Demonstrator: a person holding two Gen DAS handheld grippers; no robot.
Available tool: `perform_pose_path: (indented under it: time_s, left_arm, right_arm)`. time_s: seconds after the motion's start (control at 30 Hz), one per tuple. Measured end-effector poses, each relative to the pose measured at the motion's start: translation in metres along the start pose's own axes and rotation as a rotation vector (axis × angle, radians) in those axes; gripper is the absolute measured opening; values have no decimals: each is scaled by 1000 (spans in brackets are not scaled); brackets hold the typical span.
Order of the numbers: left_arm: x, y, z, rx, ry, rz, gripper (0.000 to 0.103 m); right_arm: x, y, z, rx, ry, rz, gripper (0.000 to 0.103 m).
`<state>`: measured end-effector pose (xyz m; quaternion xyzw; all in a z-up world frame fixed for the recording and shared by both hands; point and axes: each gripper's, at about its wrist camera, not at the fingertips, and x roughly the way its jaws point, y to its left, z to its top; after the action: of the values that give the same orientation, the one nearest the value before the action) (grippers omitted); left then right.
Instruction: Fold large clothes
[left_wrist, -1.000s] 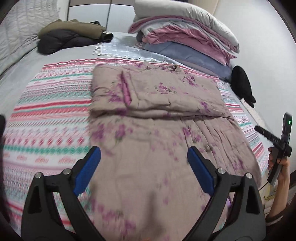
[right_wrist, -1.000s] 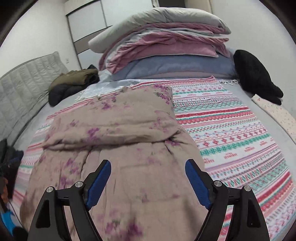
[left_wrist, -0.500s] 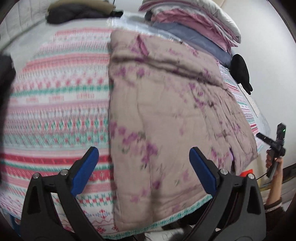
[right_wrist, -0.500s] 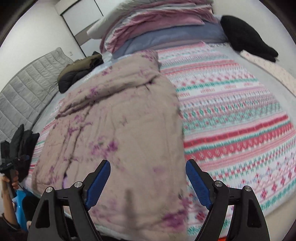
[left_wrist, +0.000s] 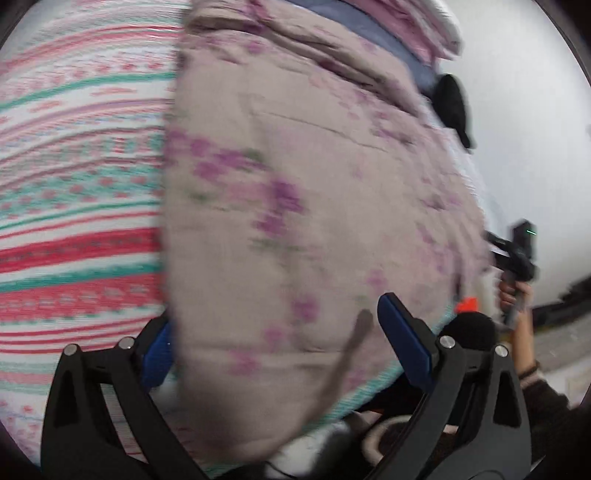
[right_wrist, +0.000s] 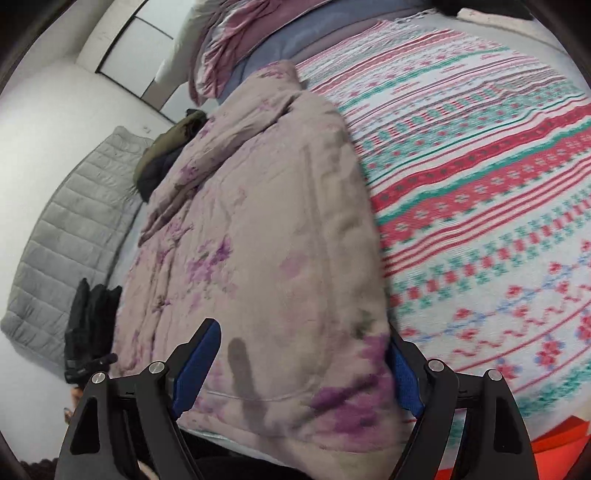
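The garment (left_wrist: 295, 206), a large dusty-pink piece with purple flowers, lies lengthwise on the bed over a striped bedspread (left_wrist: 74, 229) in red, green and white. Its far end is already doubled back on itself; the near hem reaches the bed's near edge and hangs slightly over it. That placement suits the job: the cloth is spread flat, with both near corners within reach from the bed's edge.

Left hand-held gripper (left_wrist: 280, 350): jaws wide apart, straddling the hem. The garment's left edge runs over the left blue pad and hides part of it; the picture is blurred, so contact there cannot be confirmed. No pinch is evident.

Right hand-held gripper (right_wrist: 295, 369): jaws wide apart, set across the garment's right near corner, with one pad by the cloth's outer edge. Nothing is clamped.

Judgement: each gripper is placed at a near corner so that the hem can be taken at two points and carried toward the folded far end. Neither grasp has been made.

In the left view a hand (left_wrist: 511, 291) holds a dark device with a green light beside the bed. Folded bedding (right_wrist: 251, 44) is stacked at the head.

No brand, label or legible writing is visible
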<state>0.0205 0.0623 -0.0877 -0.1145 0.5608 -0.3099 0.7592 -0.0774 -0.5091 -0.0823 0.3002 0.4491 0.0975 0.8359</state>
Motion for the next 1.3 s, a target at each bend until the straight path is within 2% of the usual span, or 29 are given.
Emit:
perform_pose_path:
  time_s: [0.07,0.2,0.27,0.33,0.37,0.4,0.43,0.53,0.67,0.8,1.0,1.17,1.3]
  left_arm:
    - [7,-7,-2,9,9,-53,98]
    - [12,-13,-2,11,-34,-51,97]
    - [11,-12,-1,-16,-57,-53,89]
    - [6,-5,1,-51,-72,-52,64]
    - [4,0,2,-69,-73,-57,58]
    - [2,1,1,-90,-74,-67,42]
    - [1,0,2,-109,-74,-87,31]
    - [-9,-14,7,-82,-118,-79,25]
    - [-47,-43,16,-31,-253,-116,23]
    - [-94,-66,22,11,-399,-121,22]
    - [-164,-79,4,48,-557,-192,21]
    - [-224,-104,-26,140,-632,-216,22]
    - [-244,-114,-37,211,-637,-206,25]
  right_arm:
    - [9,11,-1,-34,12,-18,84]
    - [20,21,-2,-36,15,8,83]
    - [22,20,-2,-15,6,10,68]
    - [26,19,-1,17,14,24,40]
    - [29,21,-2,26,21,39,36]
    - [31,26,-3,14,19,40,33]
    - [31,32,-3,-5,12,27,30]
    - [24,61,1,-71,-33,42,26]
    - [-7,92,13,-110,-145,133,24]
    - [-37,128,23,-148,-251,199,23]
    - [-83,172,19,-227,-365,306,23]
    - [-140,199,-7,-320,-431,335,23]
    - [-175,208,-21,-366,-459,327,23]
